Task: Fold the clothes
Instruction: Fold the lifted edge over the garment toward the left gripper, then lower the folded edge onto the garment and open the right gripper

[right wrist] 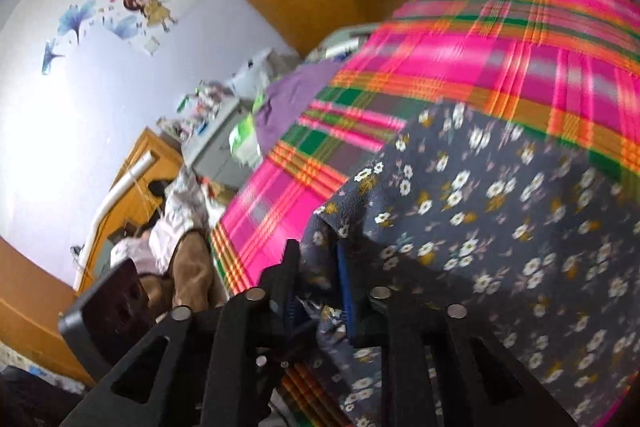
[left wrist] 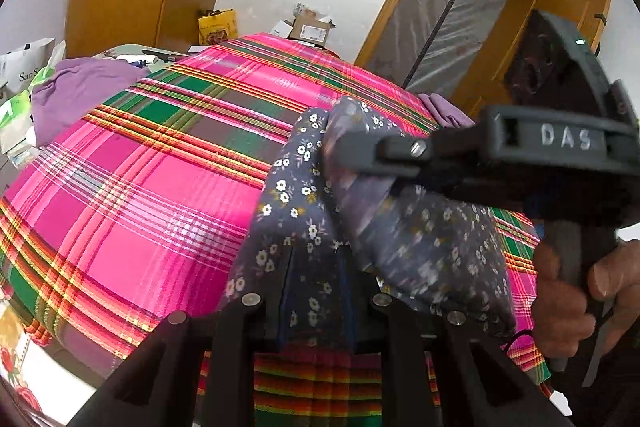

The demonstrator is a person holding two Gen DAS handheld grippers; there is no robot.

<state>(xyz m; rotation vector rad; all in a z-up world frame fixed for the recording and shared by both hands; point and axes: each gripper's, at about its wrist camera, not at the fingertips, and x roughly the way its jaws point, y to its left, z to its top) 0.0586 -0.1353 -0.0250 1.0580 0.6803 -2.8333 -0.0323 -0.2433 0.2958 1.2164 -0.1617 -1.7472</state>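
Black plastic left gripper with round silver screws and blue pads; right gripper grey-black, "DAS" embossed, green LED, grey handle

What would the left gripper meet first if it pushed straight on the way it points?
The floral garment already between the left gripper's fingers; just beyond that fold, probably the right gripper crossing from the right, then the plaid cover, though depth is unclear.

Floral garment motion-blurred; left gripper fingers cloth-covered.
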